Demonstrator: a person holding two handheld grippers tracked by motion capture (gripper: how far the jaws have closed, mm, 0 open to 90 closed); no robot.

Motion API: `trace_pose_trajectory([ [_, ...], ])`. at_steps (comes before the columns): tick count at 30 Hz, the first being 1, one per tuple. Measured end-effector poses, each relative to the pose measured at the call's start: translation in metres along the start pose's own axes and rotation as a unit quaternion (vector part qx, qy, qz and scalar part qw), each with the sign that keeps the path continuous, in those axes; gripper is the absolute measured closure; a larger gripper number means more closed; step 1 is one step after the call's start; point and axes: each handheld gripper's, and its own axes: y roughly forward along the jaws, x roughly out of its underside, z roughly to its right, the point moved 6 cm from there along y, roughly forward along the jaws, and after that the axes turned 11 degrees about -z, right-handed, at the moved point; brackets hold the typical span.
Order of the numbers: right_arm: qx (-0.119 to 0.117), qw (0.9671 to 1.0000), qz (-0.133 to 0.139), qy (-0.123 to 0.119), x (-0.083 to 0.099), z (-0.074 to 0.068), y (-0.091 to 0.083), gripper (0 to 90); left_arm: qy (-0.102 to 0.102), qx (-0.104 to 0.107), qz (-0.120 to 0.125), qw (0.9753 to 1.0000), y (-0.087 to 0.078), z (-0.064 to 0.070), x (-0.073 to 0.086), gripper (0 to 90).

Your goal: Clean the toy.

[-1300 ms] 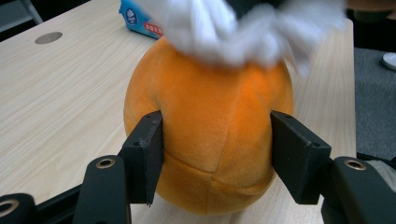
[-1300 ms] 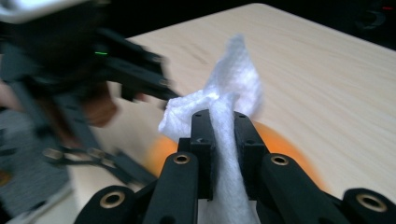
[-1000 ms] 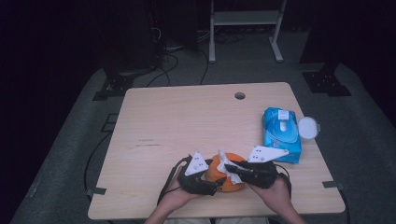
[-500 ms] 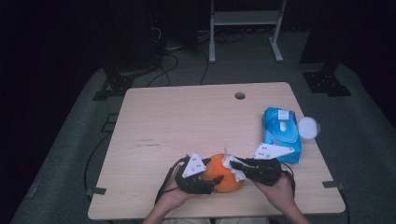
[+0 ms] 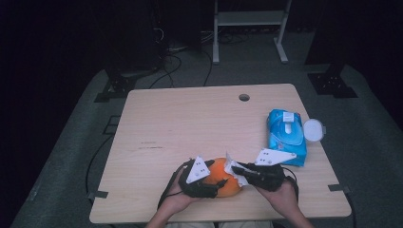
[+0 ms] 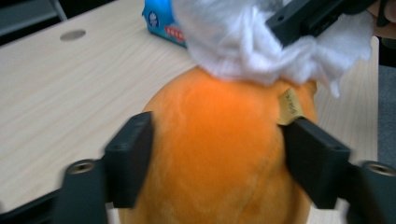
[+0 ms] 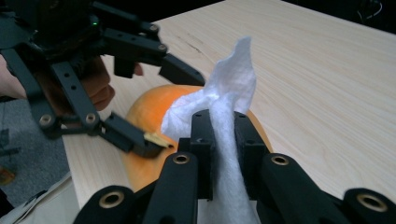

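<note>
table, pale wood-grain top with rounded corners and a small round cable hole near the far edge; its near edge is cut off at the bottom of the high view by the person's forearms. wipes pack, soft blue plastic, lying flat near the right edge with its white round lid flipped open to the side; in the left gripper view just a blue corner of it shows at the top, print too blurred to read. orange fruit, rounded, smooth matte skin with faint ribs, resting on the table at the near edge between the two hands; from above it is half hidden by both tools, while the left gripper view shows its surface close up and cut off at the bottom. left gripper, black, jaws spread wide and pressed against either flank of the fruit, gripping it; its grey three-cornered plate shows from above. right gripper, black, jaws clamped tight on a white wipe, soft fibrous cloth, crumpled, one pointed corner standing up in the right gripper view; the left gripper view shows it bunched against the top of the fruit, touching the skin. small tan sticker on the fruit beside the left tool's far jaw, lettering too small to make out.
</note>
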Motion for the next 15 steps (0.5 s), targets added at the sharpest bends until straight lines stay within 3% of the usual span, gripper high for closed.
trace_pose_trajectory([
  [2,0.013,0.9998,-0.007,0.014,0.005,0.011,-0.001,80.3,-0.017,-0.005,-0.005,0.9998,-0.002,-0.006,0.001,34.5],
  [3,0.011,0.9996,-0.007,0.025,0.007,0.015,-0.003,80.4,-0.017,-0.005,-0.005,0.9998,-0.002,-0.006,0.001,34.8],
  [4,0.008,0.9993,-0.005,0.037,0.008,0.018,-0.004,80.5,-0.031,-0.008,-0.004,0.9995,-0.002,-0.010,0.003,35.2],
  [6,-0.007,0.9989,0.005,0.047,0.007,0.015,-0.004,80.5,-0.037,-0.008,-0.003,0.9993,-0.002,-0.011,0.004,35.6],
  [10,-0.010,0.9997,0.014,0.016,-0.002,0.000,-0.004,80.5,-0.044,-0.015,-0.003,0.9989,0.000,-0.013,0.004,36.1],
  [15,-0.013,0.9995,0.002,0.028,0.005,0.010,-0.002,80.6,-0.055,-0.013,-0.001,0.9984,-0.002,-0.016,0.006,36.0],
])
